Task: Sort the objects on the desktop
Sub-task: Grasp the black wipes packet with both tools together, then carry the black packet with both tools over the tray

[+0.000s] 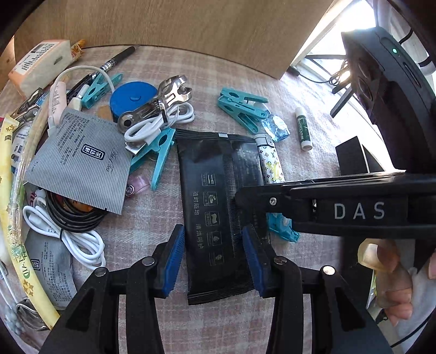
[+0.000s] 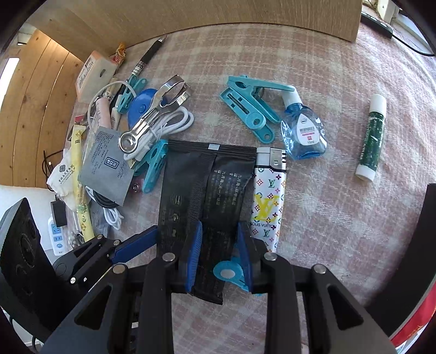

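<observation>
A black wipe packet (image 1: 215,177) (image 2: 190,177) lies lengthwise on the checked cloth. My left gripper (image 1: 213,230) straddles its near end, with the blue pads against its two long sides. My right gripper (image 2: 219,226) comes in from the right. Its pads are closed on the packet's right half, and a teal clip (image 2: 227,272) sits low between them. In the left wrist view the right gripper's fingers (image 1: 259,196) cross over the packet's right edge. A white patterned lighter (image 2: 268,201) lies right beside the packet.
Left of the packet is a pile: a grey sachet (image 1: 81,163), a white cable (image 1: 160,122), a metal clip (image 1: 160,103) and a blue tape measure (image 1: 130,98). Teal pegs (image 2: 248,106), an eye-drop bottle (image 2: 303,133) and a lip balm (image 2: 372,136) lie to the right. A wooden panel (image 2: 218,13) stands behind.
</observation>
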A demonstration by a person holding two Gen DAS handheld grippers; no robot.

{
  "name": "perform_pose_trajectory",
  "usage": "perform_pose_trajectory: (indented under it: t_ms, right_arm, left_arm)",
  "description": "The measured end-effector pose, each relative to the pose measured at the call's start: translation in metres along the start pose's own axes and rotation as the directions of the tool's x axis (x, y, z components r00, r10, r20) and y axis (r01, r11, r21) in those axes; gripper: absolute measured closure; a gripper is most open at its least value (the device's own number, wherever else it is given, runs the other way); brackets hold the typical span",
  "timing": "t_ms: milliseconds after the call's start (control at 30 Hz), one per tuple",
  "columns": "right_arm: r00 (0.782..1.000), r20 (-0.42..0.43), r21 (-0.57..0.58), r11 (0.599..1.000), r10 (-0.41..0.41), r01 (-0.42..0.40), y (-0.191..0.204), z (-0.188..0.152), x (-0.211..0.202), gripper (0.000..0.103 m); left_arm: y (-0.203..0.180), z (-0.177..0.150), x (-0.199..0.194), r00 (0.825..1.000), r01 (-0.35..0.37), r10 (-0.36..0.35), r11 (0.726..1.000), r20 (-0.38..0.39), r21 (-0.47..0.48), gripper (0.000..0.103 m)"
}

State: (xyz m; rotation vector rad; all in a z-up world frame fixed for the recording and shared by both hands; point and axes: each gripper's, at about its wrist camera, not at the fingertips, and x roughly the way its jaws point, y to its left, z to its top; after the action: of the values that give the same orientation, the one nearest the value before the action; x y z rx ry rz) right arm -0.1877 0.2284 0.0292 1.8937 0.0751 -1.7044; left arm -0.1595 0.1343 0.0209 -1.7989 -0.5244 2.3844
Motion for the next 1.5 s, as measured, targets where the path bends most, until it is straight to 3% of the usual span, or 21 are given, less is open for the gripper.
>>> perform_pose_trajectory:
  t_ms: [400, 833, 1100, 1500]
  right_arm:
    - [0.998, 0.009, 0.013, 0.998, 0.055, -0.055, 0.015, -0.008, 0.001, 0.075]
    - [0.989, 0.098, -0.007, 0.994, 0.113, -0.113, 0.026, -0.025, -0.052, 0.075]
    - [0.982, 0.164, 0.031, 0.995, 0.090, -0.096, -0.015, -0.059, -0.104, 0.075]
    - [0.970, 0.241, 0.226, 0.971, 0.018, -0.074, -0.142, -0.124, -0.165, 0.075]
  left_arm:
    - [0.000, -0.005, -0.014, 1.000, -0.008, 0.008, 1.000, 0.022, -0.010, 0.062]
    - [-0.037, -0.005, -0.069, 0.994, -0.023, 0.017, 0.998, 0.110, 0.052, 0.062]
    - [-0.101, -0.009, -0.072, 0.994, 0.013, -0.030, 0.987, 0.108, 0.161, 0.062]
    - [-0.233, -0.013, -0.030, 0.990, 0.132, -0.142, 0.928, 0.004, 0.348, 0.062]
